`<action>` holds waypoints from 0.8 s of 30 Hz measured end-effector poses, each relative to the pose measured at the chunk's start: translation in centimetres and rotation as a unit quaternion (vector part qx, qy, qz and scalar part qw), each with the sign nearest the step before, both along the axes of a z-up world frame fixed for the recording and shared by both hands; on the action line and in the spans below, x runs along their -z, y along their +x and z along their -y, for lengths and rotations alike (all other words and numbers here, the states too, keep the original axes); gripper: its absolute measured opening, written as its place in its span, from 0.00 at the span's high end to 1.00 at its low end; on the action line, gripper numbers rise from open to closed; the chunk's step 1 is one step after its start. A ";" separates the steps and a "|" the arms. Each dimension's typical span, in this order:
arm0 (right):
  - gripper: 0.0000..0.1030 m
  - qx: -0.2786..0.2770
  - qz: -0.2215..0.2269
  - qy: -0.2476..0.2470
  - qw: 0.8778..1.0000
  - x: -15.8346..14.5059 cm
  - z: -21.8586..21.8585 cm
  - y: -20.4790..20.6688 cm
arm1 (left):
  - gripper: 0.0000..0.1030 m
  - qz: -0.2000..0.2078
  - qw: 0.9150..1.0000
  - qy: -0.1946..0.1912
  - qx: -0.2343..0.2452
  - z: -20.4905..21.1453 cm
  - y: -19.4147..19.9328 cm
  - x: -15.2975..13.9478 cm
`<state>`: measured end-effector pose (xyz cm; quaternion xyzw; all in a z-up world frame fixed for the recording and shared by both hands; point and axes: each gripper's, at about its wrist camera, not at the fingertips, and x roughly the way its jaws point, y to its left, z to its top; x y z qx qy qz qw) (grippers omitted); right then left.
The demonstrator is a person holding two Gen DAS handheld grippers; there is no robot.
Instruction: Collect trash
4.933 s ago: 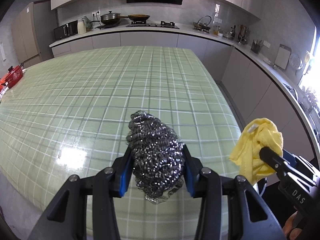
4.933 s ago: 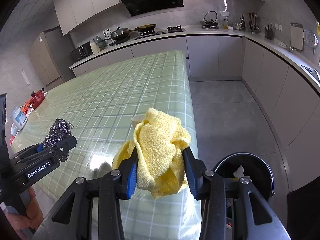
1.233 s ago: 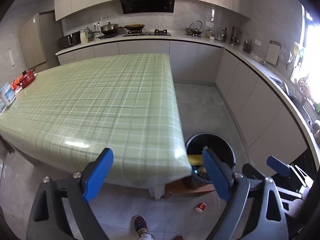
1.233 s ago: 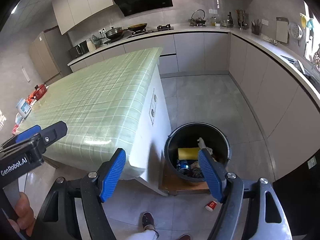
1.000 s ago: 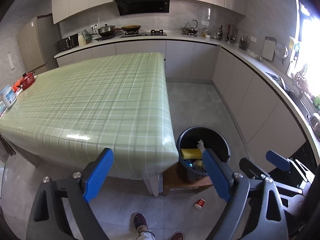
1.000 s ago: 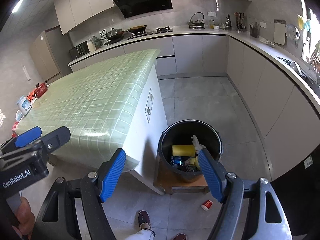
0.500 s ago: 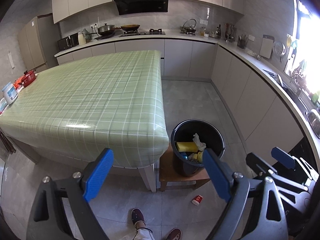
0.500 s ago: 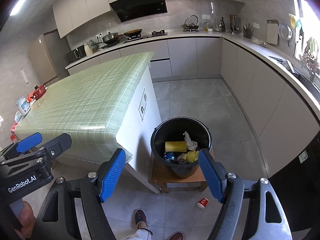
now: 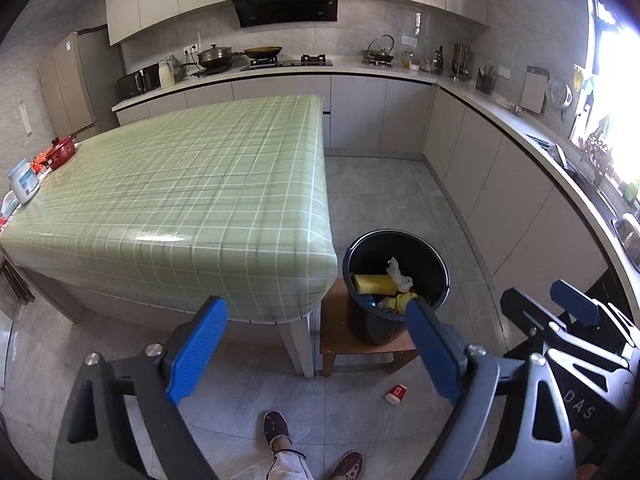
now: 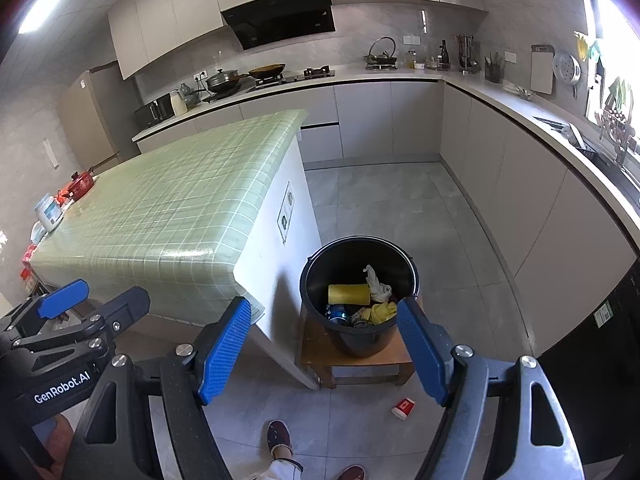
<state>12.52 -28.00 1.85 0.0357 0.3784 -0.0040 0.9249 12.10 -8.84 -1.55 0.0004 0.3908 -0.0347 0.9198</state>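
Both sets of tongs, left (image 9: 312, 346) and right (image 10: 322, 344), gaped wide and empty. Beyond them a round black bin (image 10: 320, 276) stood upright on a low wooden stool (image 10: 312, 344) beside the table (image 10: 180, 208), mouth upward, holding a yellow sponge (image 10: 347, 294) lying crosswise.

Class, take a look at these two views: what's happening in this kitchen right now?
A person holds a two-finger gripper in each hand, collecting trash. Both the left gripper and the right gripper are open and empty. The round black trash bucket stands on a low wooden stool beside the green checked table; it holds a yellow sponge block, a crumpled yellow cloth and other scraps. A small red-and-white paper cup lies on the grey tiled floor, not yet collected.
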 end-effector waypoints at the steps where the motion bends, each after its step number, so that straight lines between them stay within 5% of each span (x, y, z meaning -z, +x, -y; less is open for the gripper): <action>1: 0.25 0.000 0.000 0.000 1.000 0.0 0.0 -0.1 | 0.11 -0.001 1.000 0.000 0.000 0.1 -0.1 0.1; 24: 0.25 -0.011 0.005 0.000 1.000 0.0 -0.5 -0.5 | 0.11 -0.002 1.000 0.001 -0.004 0.5 -0.7 -0.3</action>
